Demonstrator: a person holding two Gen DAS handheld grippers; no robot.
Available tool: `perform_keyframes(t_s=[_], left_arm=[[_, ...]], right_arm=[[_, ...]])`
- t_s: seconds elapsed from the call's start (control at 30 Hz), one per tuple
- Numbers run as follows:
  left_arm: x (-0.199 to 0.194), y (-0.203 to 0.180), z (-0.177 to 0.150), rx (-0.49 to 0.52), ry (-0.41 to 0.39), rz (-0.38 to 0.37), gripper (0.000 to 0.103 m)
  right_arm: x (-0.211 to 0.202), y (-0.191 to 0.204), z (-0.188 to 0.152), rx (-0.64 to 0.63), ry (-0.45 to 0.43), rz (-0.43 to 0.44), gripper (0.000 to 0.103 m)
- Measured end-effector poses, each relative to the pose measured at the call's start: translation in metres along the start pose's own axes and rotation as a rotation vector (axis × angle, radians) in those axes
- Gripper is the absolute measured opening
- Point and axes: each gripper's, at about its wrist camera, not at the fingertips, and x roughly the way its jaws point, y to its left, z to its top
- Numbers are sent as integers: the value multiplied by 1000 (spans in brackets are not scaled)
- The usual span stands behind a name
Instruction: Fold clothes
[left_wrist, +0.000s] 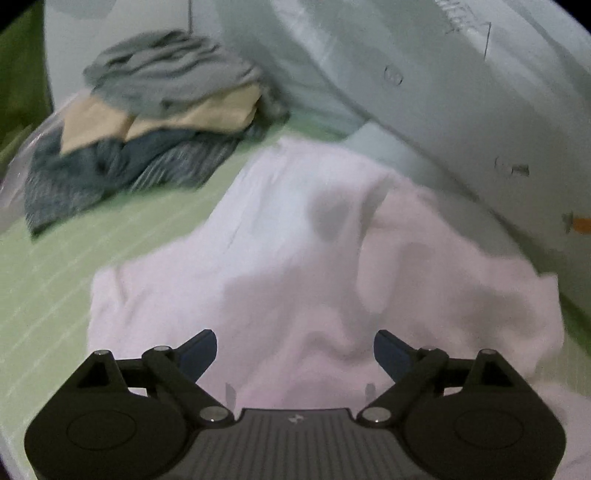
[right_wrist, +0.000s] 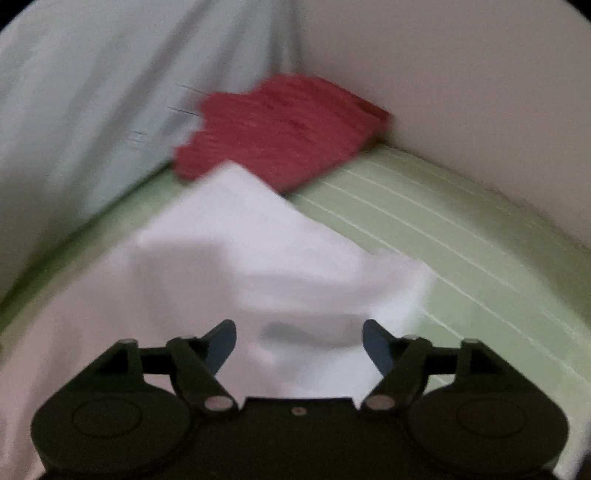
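Green sheet (left_wrist: 55, 280) bears white garment (left_wrist: 295, 258), centre frame. Left gripper (left_wrist: 295, 350) and right gripper (right_wrist: 299, 341): jaws apart, nothing held. Fold judged not begun; an edge must be pinched next.

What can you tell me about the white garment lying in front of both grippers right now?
The white garment is plain, soft-looking cloth, rumpled with shallow folds, spread on the green striped sheet. In the right wrist view one corner points toward the red cloth and seems to overlap its near edge. The left gripper and right gripper are both open above it, gripping nothing. Blur hides seams and sleeves.
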Motion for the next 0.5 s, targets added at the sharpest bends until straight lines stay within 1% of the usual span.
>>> perform_keyframes(t_s=[0.07, 0.1, 0.13, 0.2, 0.3, 0.33, 0.37, 0.43, 0.5], left_arm=[[-7, 6, -13, -18, 18, -5, 92], [-11, 8, -19, -27, 23, -12, 92], [-15, 10, -24, -32, 26, -19, 92], [-25, 12, -32, -23, 17, -21, 92], [-40, 19, -44, -9, 2, -9, 92], [-45, 23, -47, -12, 1, -5, 92], [-50, 30, -50, -20, 2, -2, 92], [-59, 42, -54, -32, 3, 7, 92], [-67, 57, -54, -38, -5, 25, 92]], right_arm=[[3, -17, -8, 61, 33, -3, 79], [7, -22, -11, 89, 48, 12, 79], [9, -26, -13, 110, 56, 28, 82], [11, -24, -13, 77, 40, 76, 81], [14, -15, -13, 14, 41, 127, 71], [15, -12, -12, -13, 39, 132, 46], [13, -11, -11, -40, 44, 147, 4], [0, -16, -8, -51, 37, 159, 4], [-27, -22, -8, -56, -16, 116, 4]])
